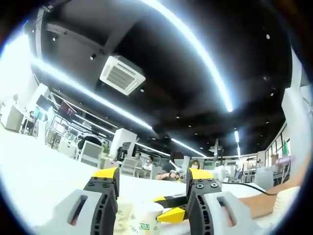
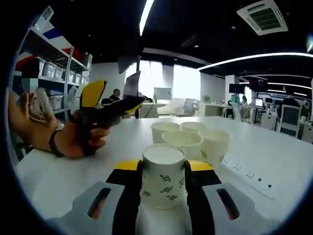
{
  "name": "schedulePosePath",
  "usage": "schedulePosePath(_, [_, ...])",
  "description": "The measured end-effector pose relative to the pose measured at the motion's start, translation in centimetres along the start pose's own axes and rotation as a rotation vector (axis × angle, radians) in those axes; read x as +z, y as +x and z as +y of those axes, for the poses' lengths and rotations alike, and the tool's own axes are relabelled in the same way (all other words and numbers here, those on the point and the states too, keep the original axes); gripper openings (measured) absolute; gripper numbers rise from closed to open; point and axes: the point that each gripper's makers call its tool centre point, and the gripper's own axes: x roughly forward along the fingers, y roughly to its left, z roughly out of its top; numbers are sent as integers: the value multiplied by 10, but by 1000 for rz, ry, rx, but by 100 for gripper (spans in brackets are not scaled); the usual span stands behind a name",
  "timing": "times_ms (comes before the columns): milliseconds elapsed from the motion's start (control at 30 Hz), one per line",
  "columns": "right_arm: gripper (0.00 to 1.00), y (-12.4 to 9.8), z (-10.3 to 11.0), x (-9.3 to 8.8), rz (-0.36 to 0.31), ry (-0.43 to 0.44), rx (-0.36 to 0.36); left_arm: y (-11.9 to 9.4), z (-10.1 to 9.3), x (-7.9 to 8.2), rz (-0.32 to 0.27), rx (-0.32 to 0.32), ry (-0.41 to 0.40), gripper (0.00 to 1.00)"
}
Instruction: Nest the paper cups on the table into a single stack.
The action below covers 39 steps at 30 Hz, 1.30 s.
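**Cup clamped, four loose**

Right tool point(image 2: 163, 183) closed on upright cup point(image 2: 163, 180) over white worktop point(image 2: 274, 147). Just beyond, cluster of four cups point(image 2: 188, 137), touching. Left tool point(image 2: 105, 110) held in hand point(image 2: 73, 137), lifted off worktop, jaws apart, empty.

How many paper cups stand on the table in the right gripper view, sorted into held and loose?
Paper cup held between the right gripper jaws: 1
Loose paper cups on the table: 4
Total: 5
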Motion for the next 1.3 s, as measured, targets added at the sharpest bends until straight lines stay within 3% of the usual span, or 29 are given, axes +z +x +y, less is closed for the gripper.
schedulePosePath(233, [37, -16, 6, 3, -14, 25, 2, -2, -8, -2, 2, -1, -2, 58])
schedulePosePath(533, [37, -69, 33, 8, -29, -17, 22, 3, 4, 3, -5, 0, -4, 58])
schedulePosePath(833, [37, -117, 58, 12, -43, -16, 32, 0, -5, 0, 6, -8, -2, 57])
schedulePosePath(1100, [37, -138, 99, 6, -23, -48, 85, 0, -12, -2, 9, -16, -11, 57])
schedulePosePath(1200, [37, -142, 103, 3, -27, -66, 93, -3, -24, -5, 12, -19, -6, 57])
schedulePosePath(1267, [37, -143, 101, 4, -64, -66, 82, -6, -32, -5, 12, -21, -7, 57])
schedulePosePath(1300, [37, -143, 100, 5, -84, -45, 78, -4, -27, -4, 11, -21, -7, 57])
